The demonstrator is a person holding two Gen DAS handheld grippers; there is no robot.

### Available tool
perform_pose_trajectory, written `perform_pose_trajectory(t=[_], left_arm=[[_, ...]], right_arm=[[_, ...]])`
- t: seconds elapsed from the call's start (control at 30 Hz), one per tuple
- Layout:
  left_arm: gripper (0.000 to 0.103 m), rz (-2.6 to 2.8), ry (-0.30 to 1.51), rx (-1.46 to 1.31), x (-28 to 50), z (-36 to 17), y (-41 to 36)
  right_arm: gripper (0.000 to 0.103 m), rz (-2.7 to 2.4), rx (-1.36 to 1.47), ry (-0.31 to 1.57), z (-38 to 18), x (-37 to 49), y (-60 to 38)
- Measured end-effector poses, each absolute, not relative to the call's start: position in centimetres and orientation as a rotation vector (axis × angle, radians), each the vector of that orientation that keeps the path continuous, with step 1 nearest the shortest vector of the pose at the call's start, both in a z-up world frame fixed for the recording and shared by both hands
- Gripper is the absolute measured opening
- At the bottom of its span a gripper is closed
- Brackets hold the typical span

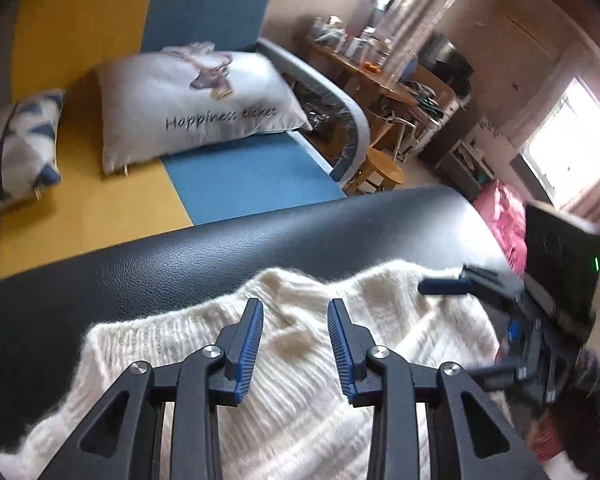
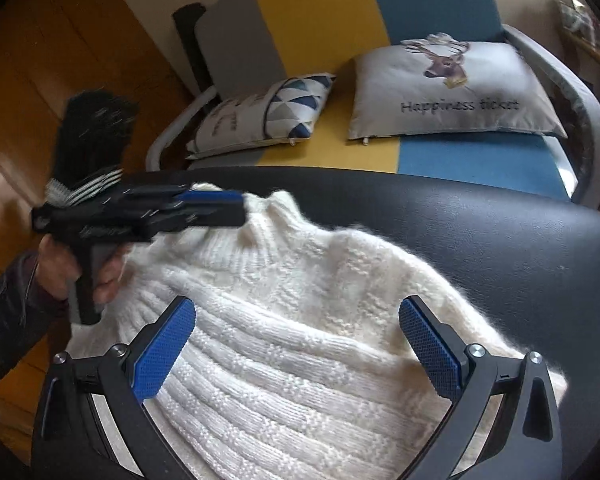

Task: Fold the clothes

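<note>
A cream rib-knit sweater (image 2: 284, 320) is lying on the black leather-look surface (image 2: 500, 240), partly gathered, with its collar end toward the deer cushion (image 2: 452, 88) on the yellow-and-blue sofa (image 2: 320, 12) beyond. The left claw (image 1: 295, 344) is hovering over the sweater on the side away from the deer cushion, its blue pads (image 1: 250, 352) standing apart with nothing between them and no fabric pinched. The right claw (image 2: 296, 344) is likewise spread wide above the ribbed body of the sweater, its blue pads (image 2: 168, 344) clear of the knit and gripping nothing. In the right wrist view the left claw is pointing toward the collar edge, carried by a hand (image 2: 80, 268) in a dark sleeve; its tips are motion-blurred there. The step in hand appears to be choosing new grasp points for the next fold. Doing it well is judged to call for each claw taking a single edge layer near a matching corner, both at the same distance from the deer cushion, so the fold line runs straight. The knit is looking thick, fuzzy and stretchy, so a shallow pinch may be slipping out, while a deep bite may be catching two layers; lifting both sides evenly is likely keeping the bunched middle from dragging.
</note>
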State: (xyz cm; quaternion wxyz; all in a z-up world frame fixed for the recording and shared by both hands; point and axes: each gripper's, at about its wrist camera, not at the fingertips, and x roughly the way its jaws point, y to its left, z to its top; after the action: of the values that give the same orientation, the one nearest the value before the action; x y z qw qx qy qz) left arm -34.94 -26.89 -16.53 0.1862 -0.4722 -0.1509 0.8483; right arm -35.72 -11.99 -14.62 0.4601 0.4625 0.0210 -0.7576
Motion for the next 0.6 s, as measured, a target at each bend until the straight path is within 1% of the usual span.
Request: perform_pose_trajectory(t=[0.07,0.2,0.3,0.37,0.4,0.43,0.47,0.53,0.6], left_arm=[[0.035,2.363,-0.468,-1.343,-35.6,-16.8,-27.2],[0.035,2.268,-0.477,-1.379,-36.8,-17.3,-26.4],[0.034,2.217,-0.525,-1.415,-37.7,-17.8,-26.1],[0.03,2.205,-0.548,-1.413,-38.0,-17.7,-25.9],[0.023,2.211,-0.544,-1.399,-37.9,-17.6,-25.8],[0.01,2.235,-0.527,-1.384,-37.7,-17.4,-25.7],[0.001,2.266,-0.513,-1.354,-37.4,-17.0,-25.6],[0.002,2.348,-0.499,-1.241,-36.4,-15.9,-25.5],[0.002,2.394,-0.487,-1.212,-36.3,-15.8,-25.4]], right_arm=[[0.103,-1.857,1.144,0.076,-15.1,-35.6,-12.5],[0.103,-1.873,1.129,0.103,-16.0,-35.1,-12.9],[0.103,-1.872,1.118,0.084,-16.1,-35.0,-12.6],[0.103,-1.874,1.107,0.086,-16.2,-34.9,-12.5],[0.103,-1.878,1.102,0.101,-16.2,-34.7,-12.6],[0.103,-1.883,1.098,0.116,-16.2,-34.6,-12.7],[0.103,-1.894,1.091,0.148,-16.3,-34.3,-13.0],[0.103,-1.918,1.082,0.178,-16.3,-34.0,-13.1],[0.103,-1.941,1.065,0.155,-16.5,-33.9,-12.8]])
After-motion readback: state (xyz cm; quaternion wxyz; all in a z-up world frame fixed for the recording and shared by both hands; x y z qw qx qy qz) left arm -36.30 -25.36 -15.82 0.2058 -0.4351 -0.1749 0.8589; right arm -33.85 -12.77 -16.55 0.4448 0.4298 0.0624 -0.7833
